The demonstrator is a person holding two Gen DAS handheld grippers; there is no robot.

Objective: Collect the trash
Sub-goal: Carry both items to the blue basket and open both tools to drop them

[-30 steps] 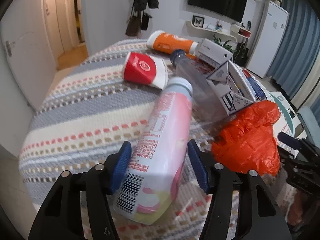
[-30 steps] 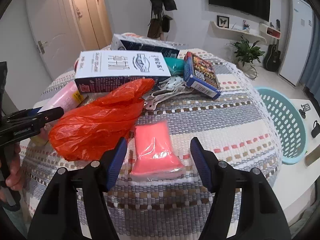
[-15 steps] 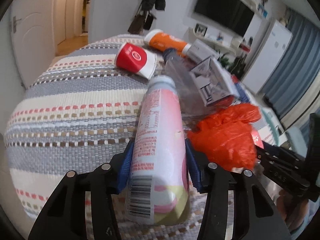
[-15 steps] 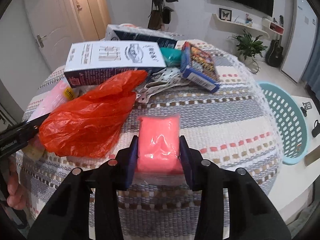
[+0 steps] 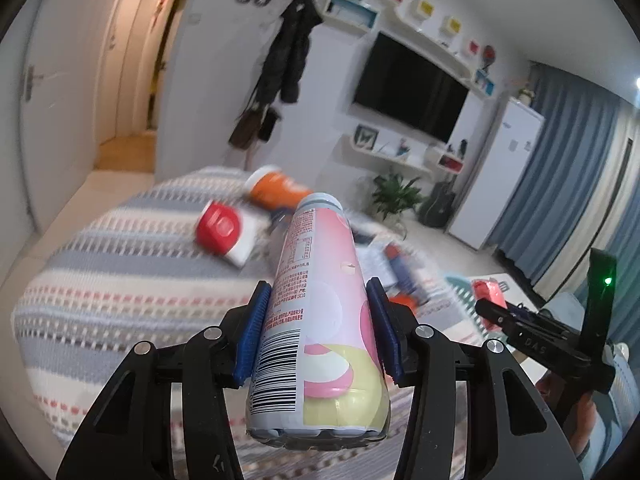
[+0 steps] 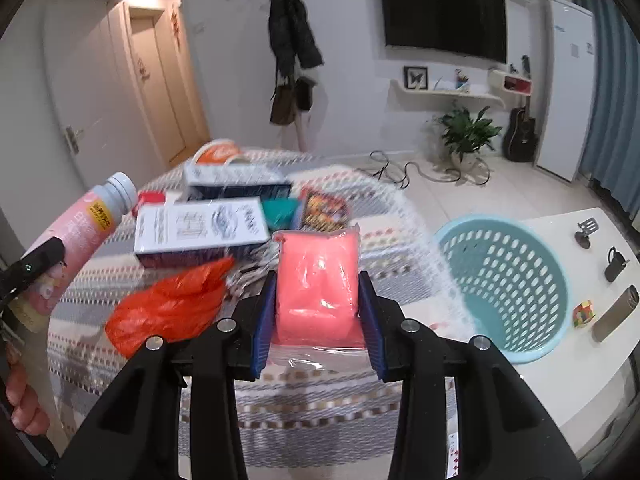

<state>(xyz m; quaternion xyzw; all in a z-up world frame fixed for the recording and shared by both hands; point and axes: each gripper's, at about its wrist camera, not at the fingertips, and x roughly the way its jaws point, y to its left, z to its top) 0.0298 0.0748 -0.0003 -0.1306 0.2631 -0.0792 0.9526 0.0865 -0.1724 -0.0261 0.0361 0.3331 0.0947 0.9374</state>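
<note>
L gripper [image 5: 318, 328]: clamped on pink bottle [image 5: 320, 300], blue pads [image 5: 253, 336] pressing both sides; bottle lifted clear of the table, cap end pointing away, barcode end nearest cam.
R gripper [image 6: 318, 322]: clamped on pink packet [image 6: 318, 286], pads on both sides; packet held above the table's near edge, clear wrap sticking out below.
Table [image 6: 320, 404]: round, striped woven cloth.
Orange bag [image 6: 176, 304]: crumpled, on the cloth toward the near-left edge, just L of R gripper.
White box [image 6: 200, 230]: lying flat mid-table, behind the orange bag; 2nd dark-sided box [image 6: 238, 182] behind it.
Teal item [image 6: 282, 212] + colourful pack [image 6: 324, 210]: just R of white box; blurry.
Red cup [image 5: 226, 230]: on its side, toward far-left edge (L cam).
Orange bottle [image 5: 276, 192]: lying at the far edge, behind red cup.
Basket [image 6: 506, 288]: light blue, perforated, on a white surface [image 6: 560, 384] by the table's R edge; nothing visible inside.
Small stuff by basket: cube puzzle [image 6: 582, 313], metal flask [image 6: 614, 313].
</note>
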